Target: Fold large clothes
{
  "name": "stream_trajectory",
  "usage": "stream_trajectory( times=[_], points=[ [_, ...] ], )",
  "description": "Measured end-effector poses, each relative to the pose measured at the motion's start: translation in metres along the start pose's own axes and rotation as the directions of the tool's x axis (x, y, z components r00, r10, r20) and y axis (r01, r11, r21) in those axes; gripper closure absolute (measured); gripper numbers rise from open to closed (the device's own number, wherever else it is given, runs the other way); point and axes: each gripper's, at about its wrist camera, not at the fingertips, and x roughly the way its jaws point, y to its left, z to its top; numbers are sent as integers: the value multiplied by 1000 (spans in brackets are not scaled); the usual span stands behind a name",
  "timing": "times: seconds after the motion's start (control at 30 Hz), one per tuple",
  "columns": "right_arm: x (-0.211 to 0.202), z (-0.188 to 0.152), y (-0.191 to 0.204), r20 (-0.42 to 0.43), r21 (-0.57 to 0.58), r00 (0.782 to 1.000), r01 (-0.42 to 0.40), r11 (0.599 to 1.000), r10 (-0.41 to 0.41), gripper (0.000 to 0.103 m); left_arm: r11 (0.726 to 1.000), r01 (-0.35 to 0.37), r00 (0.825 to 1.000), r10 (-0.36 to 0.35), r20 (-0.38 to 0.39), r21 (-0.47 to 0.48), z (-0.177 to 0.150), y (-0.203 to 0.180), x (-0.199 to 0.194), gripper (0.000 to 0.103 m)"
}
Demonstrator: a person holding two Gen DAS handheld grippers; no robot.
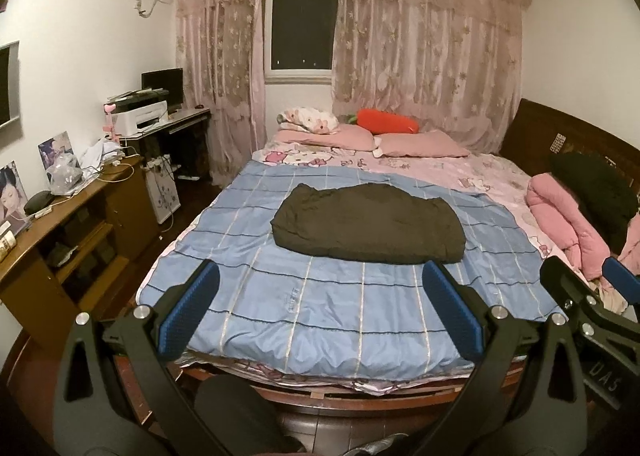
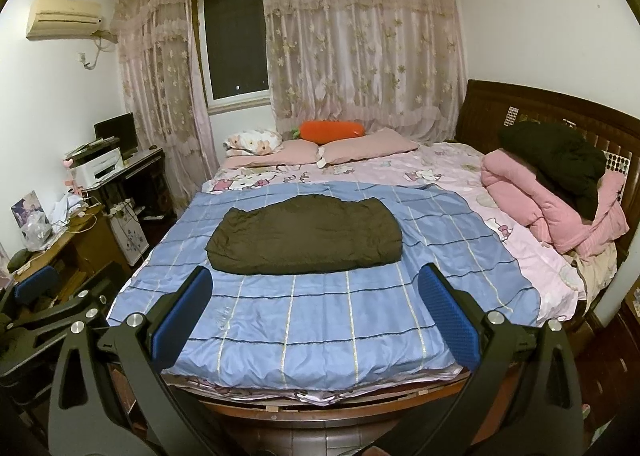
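Observation:
A dark olive garment (image 1: 366, 226) (image 2: 306, 240) lies folded into a thick rectangle on the blue checked quilt (image 1: 320, 308) (image 2: 312, 320) in the middle of the bed. My left gripper (image 1: 320, 296) hangs open above the bed's foot, short of the garment, nothing between its blue pads. My right gripper (image 2: 316, 300) is open too, at the same distance and holding nothing. In the left wrist view the right gripper (image 1: 592, 288) shows at the right edge; in the right wrist view the left gripper (image 2: 48, 288) shows at the left edge.
A heap of pink clothing (image 2: 552, 208) with a black garment (image 2: 560, 160) on top lies by the wooden headboard (image 2: 532, 108) on the right. Pink pillows (image 1: 420, 144) and a carrot cushion (image 1: 386, 121) line the far side. A wooden desk (image 1: 80, 208) stands left of the bed.

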Motion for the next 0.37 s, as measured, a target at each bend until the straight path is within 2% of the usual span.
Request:
stream_trajectory(
  times=[0.13,0.27,0.37],
  points=[
    [0,0,-1,0,2,1000,-2,1000,2,1,1000,10,1000,-10,-9,-2,0,1,1,2],
    [1,0,-2,-1,1,1000,-2,1000,2,1,998,50,998,-51,-49,-24,-3,3,6,2],
    [1,0,-3,-3,-2,1000,-1,1000,1,1,999,41,998,-41,-51,-11,-6,0,8,2]
  ],
)
